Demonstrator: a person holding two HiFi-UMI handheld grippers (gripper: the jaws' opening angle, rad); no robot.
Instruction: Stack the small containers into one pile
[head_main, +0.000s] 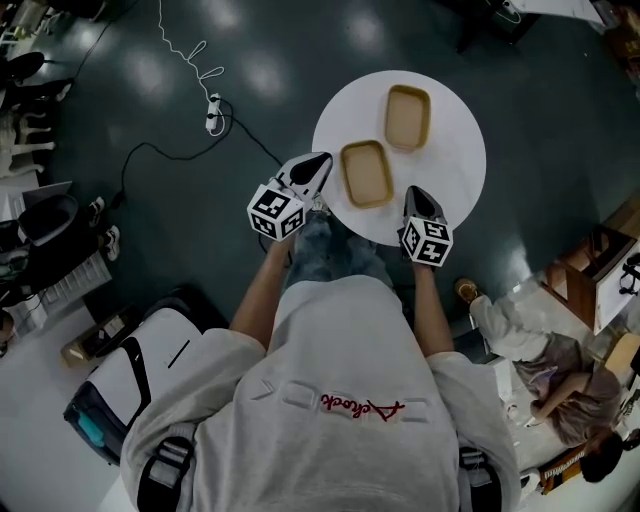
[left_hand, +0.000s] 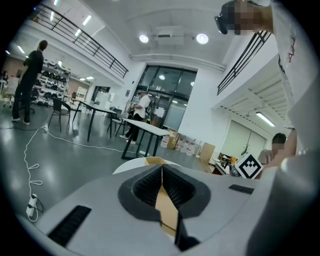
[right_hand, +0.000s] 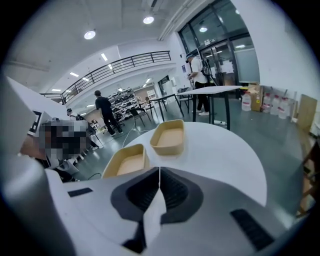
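Seen from above, a round white table (head_main: 455, 150) holds two shallow tan containers, a near container (head_main: 366, 173) and a far container (head_main: 407, 116), side by side and apart, not stacked. The left gripper (head_main: 318, 165) hovers at the table's left edge just beside the near container, jaws clenched together on nothing. The right gripper (head_main: 415, 193) sits at the near edge, jaws likewise pressed together and empty.
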